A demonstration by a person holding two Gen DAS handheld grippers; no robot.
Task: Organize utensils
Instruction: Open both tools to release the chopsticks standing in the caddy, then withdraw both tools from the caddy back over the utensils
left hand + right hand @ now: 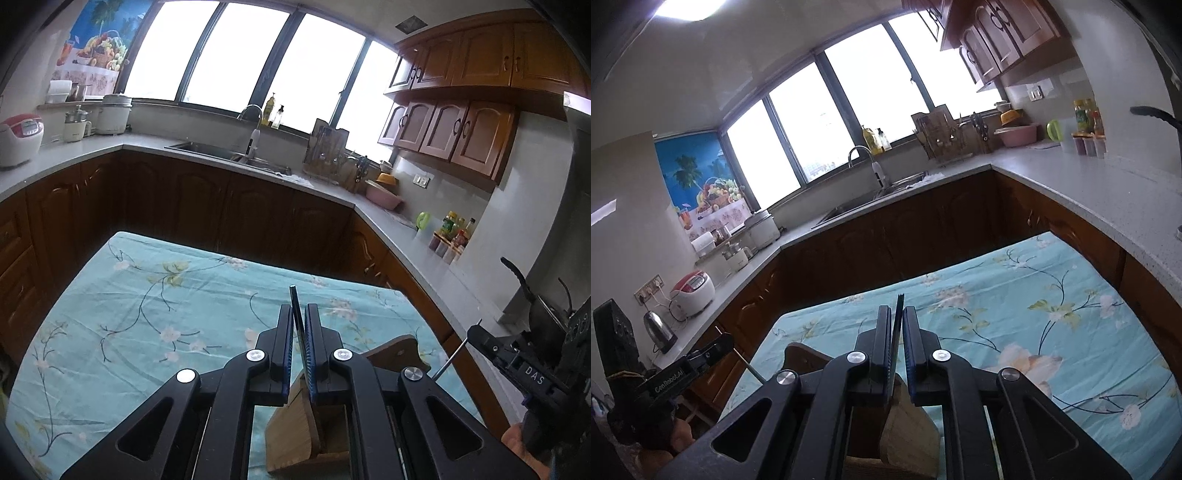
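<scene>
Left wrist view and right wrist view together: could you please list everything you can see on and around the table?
tablecloth: one, teal floral, over the table
wooden holder: one, light brown, on the cloth beneath both tools
utensils: two, dark blue handles, one between each tool's pads
rice cooker: one, white and red, left counter
sink: one, steel, below the window
basin: one, pink, right counter
left tool: one, black, above the holder
right tool: one, black, above the holder
</scene>
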